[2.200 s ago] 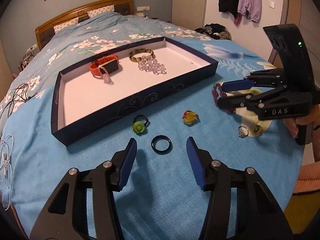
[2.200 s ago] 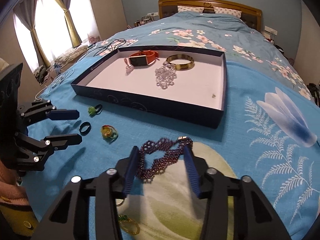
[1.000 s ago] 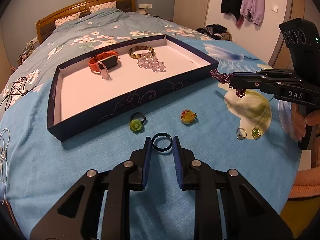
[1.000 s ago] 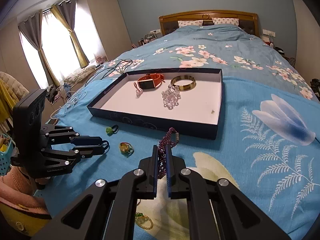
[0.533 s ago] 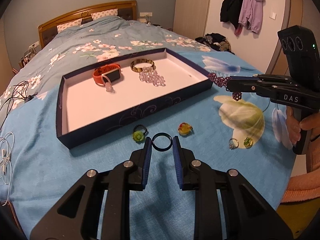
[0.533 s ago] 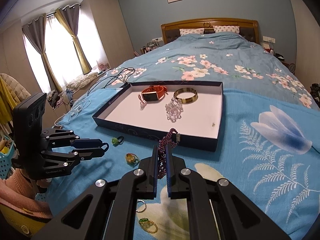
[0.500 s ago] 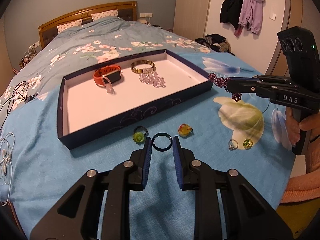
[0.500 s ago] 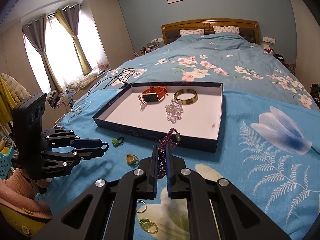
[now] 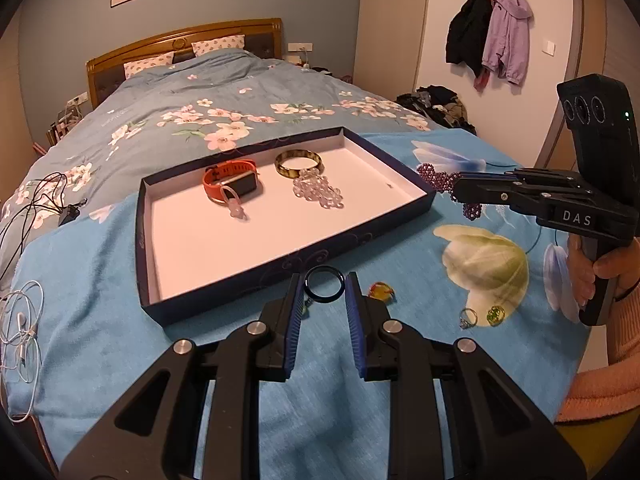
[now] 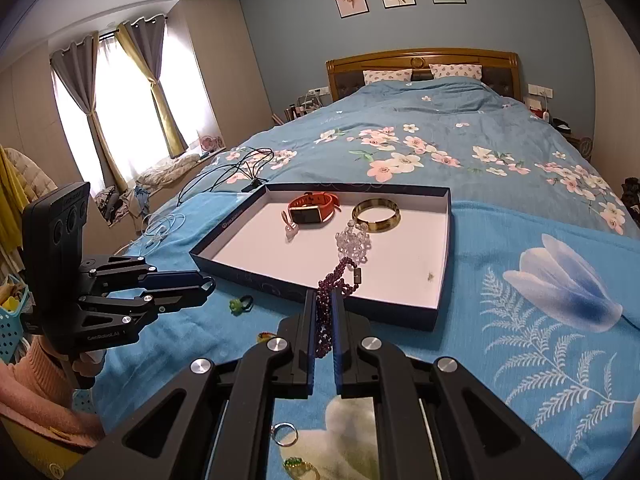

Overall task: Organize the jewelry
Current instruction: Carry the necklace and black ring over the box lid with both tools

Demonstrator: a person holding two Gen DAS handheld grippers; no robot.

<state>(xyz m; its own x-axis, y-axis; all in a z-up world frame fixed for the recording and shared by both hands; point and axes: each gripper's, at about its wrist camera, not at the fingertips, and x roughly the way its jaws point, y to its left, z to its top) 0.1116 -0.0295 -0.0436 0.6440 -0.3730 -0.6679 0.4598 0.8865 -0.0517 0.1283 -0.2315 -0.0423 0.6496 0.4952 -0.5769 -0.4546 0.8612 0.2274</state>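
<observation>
My left gripper [image 9: 324, 288] is shut on a black ring [image 9: 324, 283] and holds it above the blue bedspread, just short of the dark blue tray's [image 9: 248, 280] near wall. My right gripper [image 10: 324, 300] is shut on a purple bead bracelet [image 10: 334, 280], held in the air near the tray's [image 10: 400, 312] right front corner. It shows in the left wrist view [image 9: 460, 190] with the beads [image 9: 436, 176] hanging. The tray holds an orange watch [image 9: 230, 182], a gold bangle [image 9: 298, 162] and a clear bead bracelet [image 9: 318, 192].
Loose rings lie on the bedspread: a green flower ring [image 10: 239, 304], a yellow-orange ring [image 9: 382, 291], a silver ring [image 9: 467, 317] and a green-stone ring [image 9: 495, 314]. Cables [image 9: 20, 328] lie at the left edge of the bed.
Both grippers closed on their pieces, the left on the black ring, the right on the purple bracelet, and lifted them off the bedspread. Both have since risen higher, toward the tray.
</observation>
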